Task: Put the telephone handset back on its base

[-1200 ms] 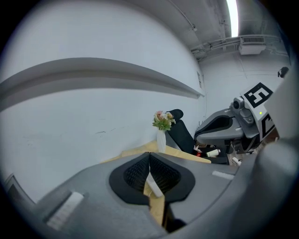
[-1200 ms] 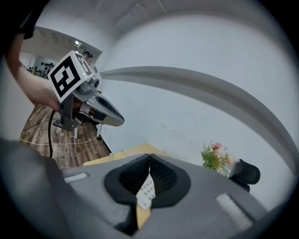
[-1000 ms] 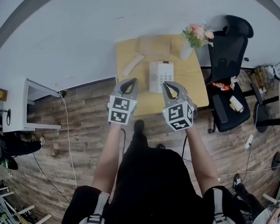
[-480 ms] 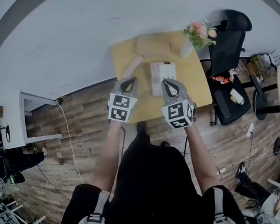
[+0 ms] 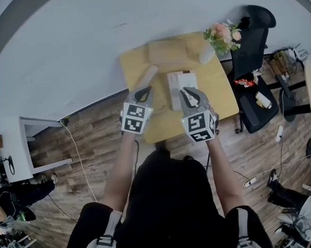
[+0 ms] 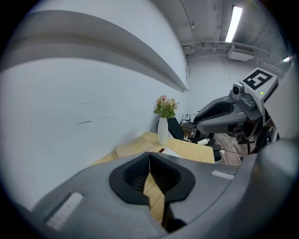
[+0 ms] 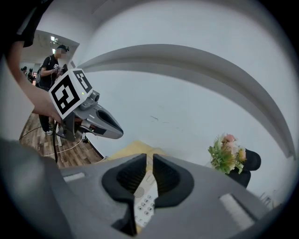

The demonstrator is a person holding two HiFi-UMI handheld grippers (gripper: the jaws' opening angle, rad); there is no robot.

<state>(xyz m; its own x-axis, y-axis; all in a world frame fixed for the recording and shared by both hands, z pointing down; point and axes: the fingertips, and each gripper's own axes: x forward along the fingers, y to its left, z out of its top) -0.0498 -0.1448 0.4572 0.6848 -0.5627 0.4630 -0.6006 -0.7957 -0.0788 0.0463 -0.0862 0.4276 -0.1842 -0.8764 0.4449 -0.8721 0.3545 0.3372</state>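
I am holding the left tool (image 5: 143,91) clenched on nothing over the worktop (image 5: 218,87); the handset (image 5: 147,75) is lying flat on the worktop just beyond it, off the base (image 5: 180,87) and to the base's left. I am holding the right tool (image 5: 188,94) over the base's near end; its jaws have just been parting and are standing slightly apart, gripping nothing, the keypad showing through the gap.

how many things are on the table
4: handset left, base centre, tan board behind them, vase at the far right corner. More may be hidden.
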